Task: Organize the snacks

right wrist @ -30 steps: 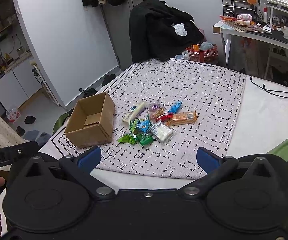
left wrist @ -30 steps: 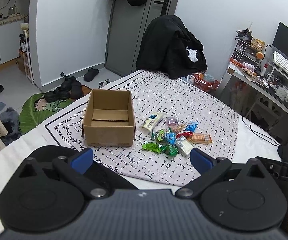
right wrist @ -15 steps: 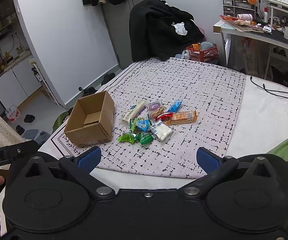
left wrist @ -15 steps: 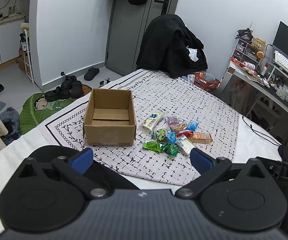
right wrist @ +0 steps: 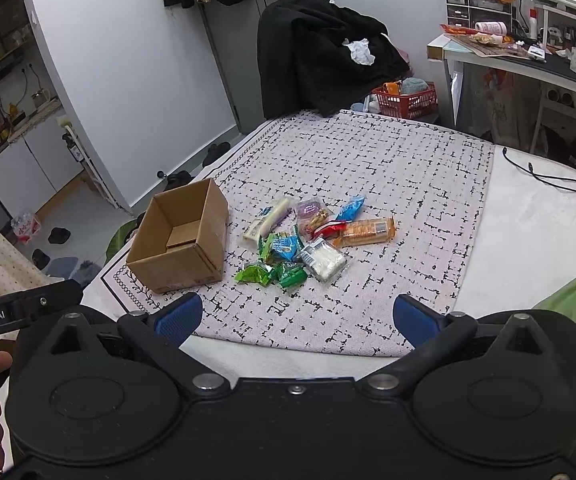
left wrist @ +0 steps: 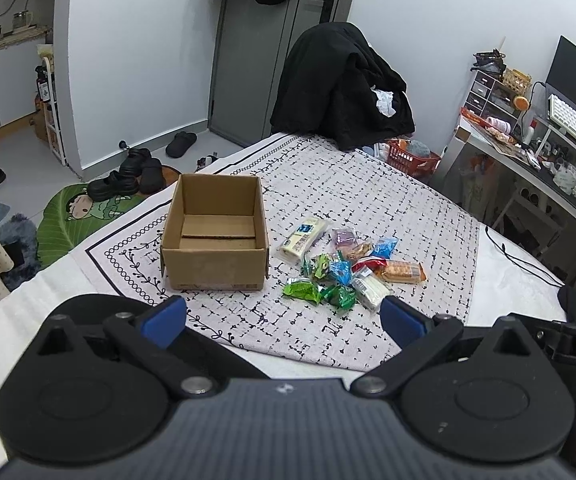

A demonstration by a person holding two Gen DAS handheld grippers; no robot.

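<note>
An open, empty cardboard box stands on the patterned cloth. Just right of it lies a pile of wrapped snacks: a white bar, green packets, blue packets, an orange biscuit pack and a clear pack of white sweets. My left gripper is open and empty, held back from the table's near edge. My right gripper is open and empty, also short of the snacks.
The cloth covers a white table. A chair draped with a black coat stands at the far edge. A red basket and a cluttered desk are to the right. Shoes lie on the floor left. A black cable crosses the table's right side.
Both grippers have drifted slightly; the view of box and snacks shifts a little. Jaws stay open and nothing on the table has moved.
</note>
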